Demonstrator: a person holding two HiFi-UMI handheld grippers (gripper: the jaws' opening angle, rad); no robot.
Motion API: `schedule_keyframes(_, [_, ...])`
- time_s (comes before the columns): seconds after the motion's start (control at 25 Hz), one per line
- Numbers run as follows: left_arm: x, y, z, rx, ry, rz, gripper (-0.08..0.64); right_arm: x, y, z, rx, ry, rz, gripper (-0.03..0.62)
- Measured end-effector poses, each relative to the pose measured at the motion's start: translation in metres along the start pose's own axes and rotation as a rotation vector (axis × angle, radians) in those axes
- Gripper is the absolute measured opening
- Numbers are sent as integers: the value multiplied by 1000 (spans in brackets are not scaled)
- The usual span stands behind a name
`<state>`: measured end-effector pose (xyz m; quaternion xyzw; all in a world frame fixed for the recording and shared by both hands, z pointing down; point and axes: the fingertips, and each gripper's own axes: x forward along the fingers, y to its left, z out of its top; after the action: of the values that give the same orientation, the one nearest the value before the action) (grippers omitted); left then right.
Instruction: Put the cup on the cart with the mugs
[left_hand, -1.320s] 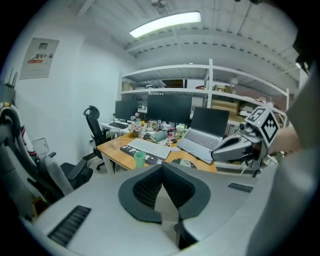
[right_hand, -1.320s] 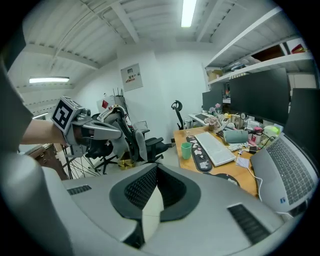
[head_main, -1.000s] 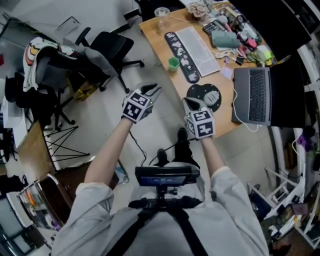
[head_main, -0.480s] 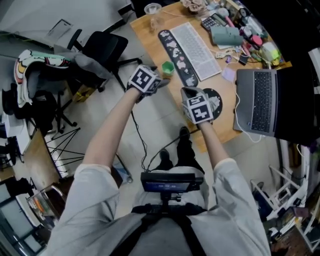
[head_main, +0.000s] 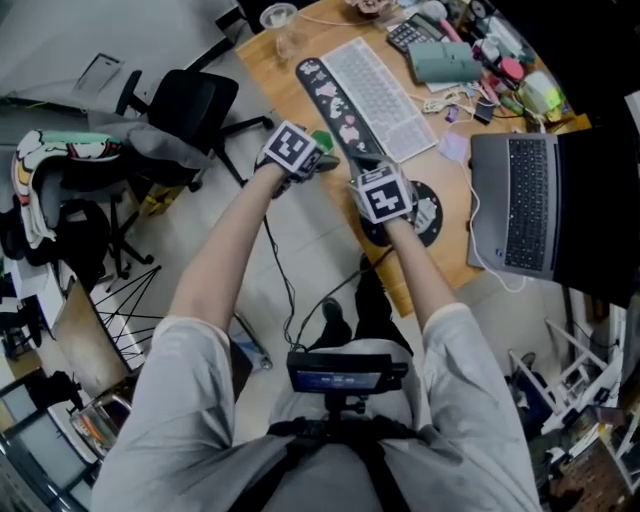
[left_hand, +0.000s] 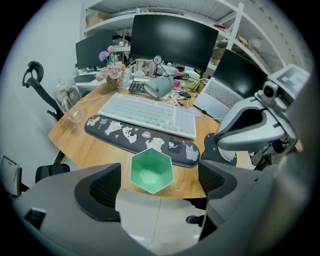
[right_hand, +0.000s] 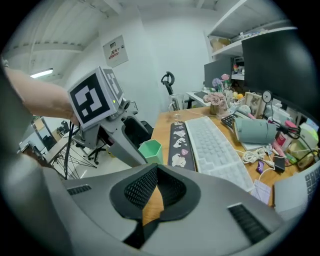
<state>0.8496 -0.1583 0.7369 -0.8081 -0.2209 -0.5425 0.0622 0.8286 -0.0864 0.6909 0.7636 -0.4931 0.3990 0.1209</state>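
1. The left claw (left_hand: 159, 186) stands wide, its jaws having just been opening. The cup (left_hand: 151, 170) shows in the gap between them, but neither pad touches it.
2. The right claw (right_hand: 156, 192) has its jaws drawn together on nothing and hangs just beside the wrist rest (right_hand: 178, 142).
3. The cup is green, six-sided, upright and empty. It stands on the desk (left_hand: 95, 150) just on the near side of the wrist rest, close to the desk's edge.
4. It looks like a small moulded plastic cup, so it is probably light, stiff and not fragile. Its smooth walls may be a little slippery.
5. The flat faces suggest the hold: one pad on each of two opposite faces, about halfway up, so the pads sit flush rather than on a corner. A hold at the rim alone could let it tip.
6. With the cup so near the edge, a pad that bumps it before closing could knock it to the floor. A straight, centred descent seems wise.
7. The cup shows no brand or label. The wrist rest carries cartoon animals but no words. A notice (right_hand: 115, 50) on the wall well beyond the wrist rest is too small to read.
8. No cart with mugs can be made out in any view.
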Motion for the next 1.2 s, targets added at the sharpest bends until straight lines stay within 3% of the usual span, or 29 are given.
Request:
schedule_keyframes(0.12, [12,3,-1,14,27,7,474,8,-11,4,30,-7,-12,5])
schedule_keyframes(0.28, [27,4,16,48,-18,-4,474,15,-15,6,43,-11,5,5])
schedule_keyframes(0.4, [37,6,16,58,-1,-8,474,19,-21,6,63,-17,5,5])
schedule_keyframes(0.6, [49,10,10,35,33,-14,467,18,-28,6,87,-29,1,5])
schedule_keyframes(0.64, [47,14,6,13,47,0,436,17,-27,6,88,-28,3,5])
schedule_keyframes(0.68, [45,19,2,-13,55,19,356,17,-27,5,89,-28,3,5])
schedule_keyframes(0.8, [39,26,-5,-41,70,56,337,14,-27,2,87,-22,0,5])
schedule_keyframes(1.0, [38,18,15,0,-33,23,336,10,-28,-1,89,-20,-10,5])
schedule_keyframes(1.2, [28,20,8,-21,-18,46,336,7,-21,2,81,-27,-11,5])
